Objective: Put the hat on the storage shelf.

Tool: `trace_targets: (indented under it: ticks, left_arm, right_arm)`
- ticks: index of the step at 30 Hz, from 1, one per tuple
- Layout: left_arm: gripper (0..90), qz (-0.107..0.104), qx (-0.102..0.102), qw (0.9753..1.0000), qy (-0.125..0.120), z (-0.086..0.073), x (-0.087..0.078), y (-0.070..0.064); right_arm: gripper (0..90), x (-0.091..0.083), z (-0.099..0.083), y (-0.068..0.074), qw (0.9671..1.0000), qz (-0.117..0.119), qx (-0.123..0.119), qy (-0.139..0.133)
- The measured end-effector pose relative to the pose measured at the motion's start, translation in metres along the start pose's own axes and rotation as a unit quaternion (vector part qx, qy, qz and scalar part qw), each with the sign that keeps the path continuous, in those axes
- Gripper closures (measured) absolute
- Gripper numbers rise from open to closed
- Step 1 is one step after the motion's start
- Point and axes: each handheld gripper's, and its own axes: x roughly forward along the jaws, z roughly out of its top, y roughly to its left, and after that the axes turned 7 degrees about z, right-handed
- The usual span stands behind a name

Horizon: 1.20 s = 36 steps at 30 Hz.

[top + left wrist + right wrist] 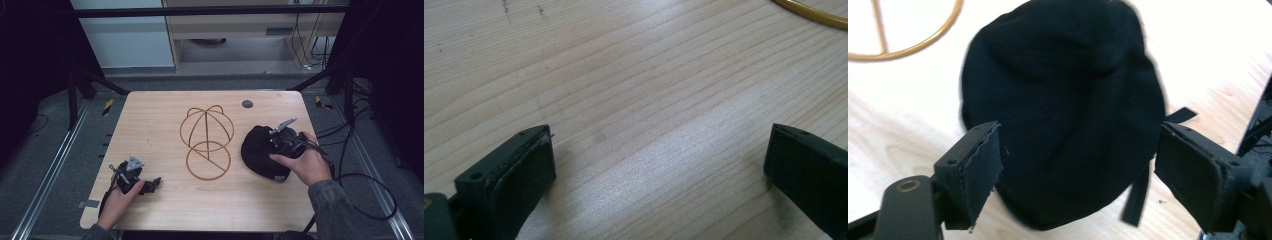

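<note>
Light wood table (150, 130), pale grain w/ a few dark scuffs. Small grey round cap (247, 104) set in its far edge. Yellow-black tape strips (108, 106) on floor off both far corners. Wood cabinet (240, 30) beyond table; cables (312, 50) far right. Metal rail (50, 170) along table's left.
</note>
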Motion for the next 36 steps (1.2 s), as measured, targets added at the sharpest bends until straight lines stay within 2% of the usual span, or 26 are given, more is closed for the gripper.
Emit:
trace_targets:
  ticks: [2,6,8,16,17,20,22,25,26,27,28,31,34,36]
  left_arm:
    - [0.0,0.000,0.000,1.0000,0.000,0.000,0.000,0.000]
    - [0.0,0.000,0.000,1.0000,0.000,0.000,0.000,0.000]
    - [0.0,0.000,0.000,1.0000,0.000,0.000,0.000,0.000]
    - [0.0,-0.001,-0.001,1.0000,-0.002,0.000,0.000,-0.003]
    - [0.0,-0.002,0.000,1.0000,-0.002,0.000,0.000,-0.003]
    - [0.0,-0.004,0.003,1.0000,-0.002,0.000,0.000,-0.004]
    - [0.0,-0.005,0.005,1.0000,-0.002,0.000,0.000,-0.004]
    - [0.0,-0.008,0.007,0.9999,-0.003,0.001,0.000,-0.005]
    - [0.0,-0.009,0.008,0.9999,-0.003,0.001,0.000,-0.005]
    - [0.0,-0.010,0.008,0.9999,-0.003,0.001,0.001,-0.006]
    - [0.0,-0.011,0.008,0.9999,-0.003,0.001,0.001,-0.006]
    - [0.0,-0.011,0.010,0.9999,-0.003,0.001,0.001,-0.007]
    - [0.0,-0.013,0.011,0.9998,-0.003,0.001,0.001,-0.007]
    - [0.0,-0.014,0.012,0.9998,-0.003,0.001,0.001,-0.008]
  right_arm:
    - [21.1,0.002,0.008,-0.009,1.0000,0.003,-0.003,0.002]
    - [20.1,0.007,0.016,-0.018,0.9997,0.022,0.011,-0.001]
    - [19.6,0.010,0.023,-0.023,0.9995,0.025,0.014,0.012]
    - [24.2,0.012,0.038,-0.029,0.9987,0.042,0.019,0.020]
    - [30.0,0.016,0.042,-0.029,0.9986,0.043,0.023,0.022]
    - [33.3,0.022,0.044,-0.030,0.9981,0.046,0.028,0.029]
    - [36.7,0.029,0.045,-0.031,0.9977,0.031,0.031,0.051]
    - [47.3,0.037,0.044,-0.033,0.9973,0.034,0.034,0.056]
    - [51.1,0.039,0.044,-0.034,0.9974,0.033,0.027,0.057]
    - [59.0,0.040,0.045,-0.035,0.9968,0.042,0.032,0.059]
    - [59.0,0.040,0.045,-0.035,0.9968,0.042,0.032,0.059]
    - [75.1,0.042,0.045,-0.035,0.9964,0.055,0.025,0.060]
    - [76.6,0.040,0.044,-0.035,0.9965,0.056,0.024,0.058]
    - [77.0,0.030,0.042,-0.035,0.9965,0.065,0.030,0.042]
